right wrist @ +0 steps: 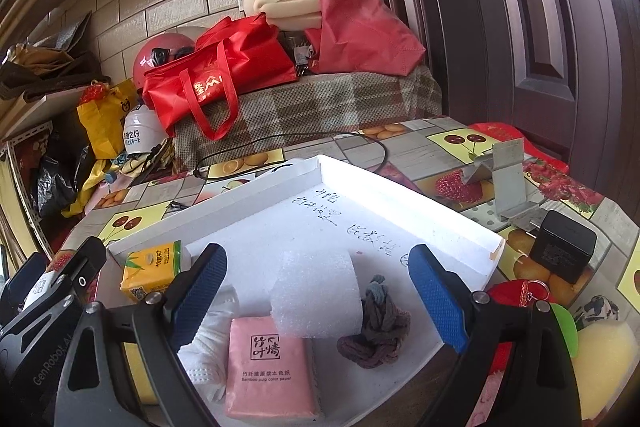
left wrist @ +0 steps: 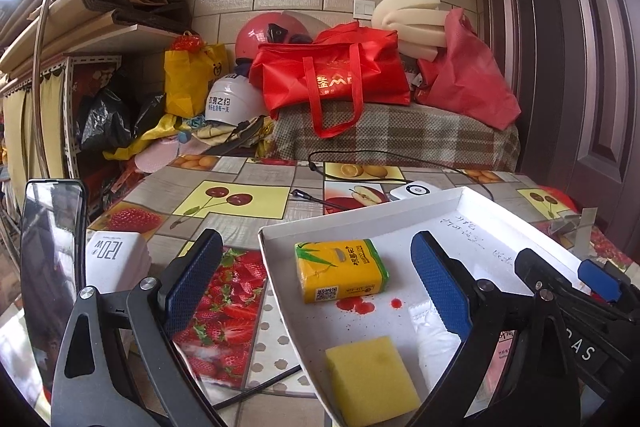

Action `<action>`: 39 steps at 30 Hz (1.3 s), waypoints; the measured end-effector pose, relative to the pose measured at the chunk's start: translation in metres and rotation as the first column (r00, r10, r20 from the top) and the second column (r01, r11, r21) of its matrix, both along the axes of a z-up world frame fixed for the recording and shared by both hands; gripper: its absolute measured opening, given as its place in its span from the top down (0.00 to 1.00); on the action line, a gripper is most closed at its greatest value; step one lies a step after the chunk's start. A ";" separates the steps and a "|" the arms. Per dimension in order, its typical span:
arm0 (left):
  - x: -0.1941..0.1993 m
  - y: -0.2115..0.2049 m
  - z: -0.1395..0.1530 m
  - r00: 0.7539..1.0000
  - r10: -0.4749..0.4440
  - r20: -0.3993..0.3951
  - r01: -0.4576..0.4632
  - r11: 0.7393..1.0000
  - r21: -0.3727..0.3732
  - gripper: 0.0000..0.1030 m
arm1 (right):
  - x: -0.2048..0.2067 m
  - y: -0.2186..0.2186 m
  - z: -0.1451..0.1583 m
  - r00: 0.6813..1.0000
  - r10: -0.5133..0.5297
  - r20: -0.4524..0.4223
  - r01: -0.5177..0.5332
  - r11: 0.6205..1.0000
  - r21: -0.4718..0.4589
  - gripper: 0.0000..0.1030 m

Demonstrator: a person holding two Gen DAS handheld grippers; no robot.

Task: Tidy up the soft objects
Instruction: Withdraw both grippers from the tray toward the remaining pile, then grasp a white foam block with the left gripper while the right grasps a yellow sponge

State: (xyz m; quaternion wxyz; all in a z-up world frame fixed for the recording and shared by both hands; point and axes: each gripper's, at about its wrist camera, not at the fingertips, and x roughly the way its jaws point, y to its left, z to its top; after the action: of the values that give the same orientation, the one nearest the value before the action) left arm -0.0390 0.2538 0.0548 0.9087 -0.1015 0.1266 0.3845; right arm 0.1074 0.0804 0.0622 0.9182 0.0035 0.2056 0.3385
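Note:
A white tray point(left wrist: 360, 223) lies on the fruit-print table. In the left wrist view it holds a yellow tissue pack point(left wrist: 340, 271), a yellow sponge point(left wrist: 372, 379) and a white face mask point(left wrist: 434, 343). My left gripper point(left wrist: 320, 287) is open and empty above the tray's left rim. In the right wrist view the tray point(right wrist: 400, 195) also holds a pink tissue pack point(right wrist: 268, 371), a white foam roll point(right wrist: 316, 295) and a knotted grey-brown cloth point(right wrist: 376, 331). My right gripper point(right wrist: 318, 303) is open and empty just above these. The yellow tissue pack point(right wrist: 154, 271) lies at its left.
A white charger point(left wrist: 116, 263) and a phone point(left wrist: 50, 267) lie left of the tray. A black adapter point(right wrist: 562, 247), metal stand point(right wrist: 500, 179), red keychain point(right wrist: 520, 293), green item point(right wrist: 564, 327) and yellow sponge point(right wrist: 608, 359) lie right of it. Cables point(left wrist: 352, 167) and red bags point(left wrist: 332, 75) lie behind.

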 end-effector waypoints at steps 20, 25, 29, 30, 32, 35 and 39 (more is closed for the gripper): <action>-0.058 -0.026 -0.006 0.998 -0.058 0.020 0.060 0.994 -0.094 0.07 | -0.091 -0.061 -0.003 0.971 0.215 0.105 -0.211 0.976 -0.052 0.10; -0.053 -0.053 -0.004 0.978 -0.209 -0.013 0.208 0.976 -0.059 0.07 | -0.086 -0.114 -0.002 0.973 0.189 0.129 -0.185 0.982 -0.042 0.10; -0.043 -0.088 -0.004 0.923 -0.381 -0.056 0.377 0.924 -0.070 0.07 | -0.058 -0.163 -0.001 0.989 0.090 0.117 -0.089 0.996 -0.011 0.10; -0.038 -0.099 -0.006 0.894 -0.441 -0.073 0.434 0.896 -0.094 0.07 | -0.048 -0.175 -0.001 0.993 0.054 0.103 -0.054 0.999 -0.008 0.10; -0.023 -0.124 -0.012 0.816 -0.565 -0.121 0.544 0.822 -0.170 0.07 | -0.024 -0.194 -0.003 0.998 -0.010 0.055 0.010 1.000 -0.008 0.11; -0.003 -0.170 -0.021 0.684 -0.699 -0.209 0.656 0.715 -0.240 0.07 | 0.004 -0.212 -0.008 0.999 -0.026 -0.029 0.026 1.000 -0.007 0.16; 0.009 -0.221 -0.024 0.597 -0.742 -0.305 0.719 0.663 -0.208 0.07 | 0.018 -0.206 -0.013 0.996 0.028 -0.088 -0.031 0.999 -0.034 0.22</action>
State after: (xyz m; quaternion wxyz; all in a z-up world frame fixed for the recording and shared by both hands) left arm -0.0297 0.0331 0.0303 0.9421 0.0037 0.3351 -0.0136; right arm 0.1251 -0.1254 0.0491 0.9032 -0.0008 0.2517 0.3477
